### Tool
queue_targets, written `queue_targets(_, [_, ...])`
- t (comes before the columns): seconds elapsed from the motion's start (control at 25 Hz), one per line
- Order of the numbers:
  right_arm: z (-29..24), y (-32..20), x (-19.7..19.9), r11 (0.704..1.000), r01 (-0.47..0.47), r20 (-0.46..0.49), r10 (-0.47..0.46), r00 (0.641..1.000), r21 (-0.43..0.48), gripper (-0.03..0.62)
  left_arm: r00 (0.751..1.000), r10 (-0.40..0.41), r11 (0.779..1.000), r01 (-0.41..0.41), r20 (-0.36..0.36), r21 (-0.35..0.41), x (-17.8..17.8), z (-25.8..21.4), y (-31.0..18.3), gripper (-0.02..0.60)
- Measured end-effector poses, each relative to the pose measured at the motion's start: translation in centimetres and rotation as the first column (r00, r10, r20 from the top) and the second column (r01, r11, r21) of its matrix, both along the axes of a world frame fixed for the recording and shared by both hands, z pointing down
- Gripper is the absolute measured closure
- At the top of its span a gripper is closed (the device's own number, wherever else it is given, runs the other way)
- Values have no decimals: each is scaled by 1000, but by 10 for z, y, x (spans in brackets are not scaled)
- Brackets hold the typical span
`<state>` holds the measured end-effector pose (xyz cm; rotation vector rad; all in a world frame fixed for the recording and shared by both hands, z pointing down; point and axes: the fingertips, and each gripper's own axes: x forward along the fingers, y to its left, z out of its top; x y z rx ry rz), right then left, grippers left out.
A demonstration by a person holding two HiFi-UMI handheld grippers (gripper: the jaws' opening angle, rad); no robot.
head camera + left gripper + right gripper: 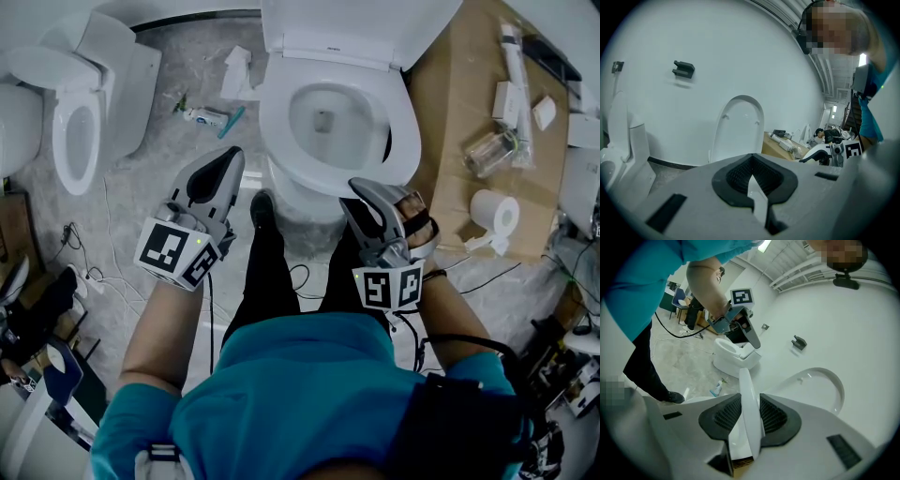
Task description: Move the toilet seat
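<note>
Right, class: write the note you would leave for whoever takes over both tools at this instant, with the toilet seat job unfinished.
Right tool: shut on the front rim of the toilet seat.
Left tool: shut, empty, held clear of the seat on its left.
Lid: already up at the back.
Done: the seat is gripped.
Left: the seat is not yet raised to the lid. Probably swing it up with the right tool, then let go.

White toilet seat [275, 127], teal shirt [300, 394], black trousers [267, 272], black-and-white marker cube [178, 251], brown cardboard [450, 103].
</note>
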<state>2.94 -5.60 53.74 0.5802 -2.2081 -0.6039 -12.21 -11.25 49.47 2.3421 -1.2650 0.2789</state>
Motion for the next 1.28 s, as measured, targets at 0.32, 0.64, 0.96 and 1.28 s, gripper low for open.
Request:
queue_targets(0.32, [-24, -30, 0, 998, 10, 46, -13, 999, 64, 477, 1000, -3, 1000, 3, -4, 6, 1, 1, -3, 578])
queue_targets(0.64, [-47, -63, 0, 993, 5, 75, -14, 997, 116, 479, 1000, 7, 1000, -7, 6, 12, 2, -2, -10, 578])
queue_targets(0.96, [-68, -101, -1, 988, 3, 108, -20, 994, 155, 481, 1000, 12, 1000, -12, -2, 27, 5, -6, -21, 578])
queue_targets(1.28, [-82, -129, -2, 985, 23, 116, -44, 992, 172, 486, 1000, 15, 1000, -14, -6, 28, 8, -5, -27, 578])
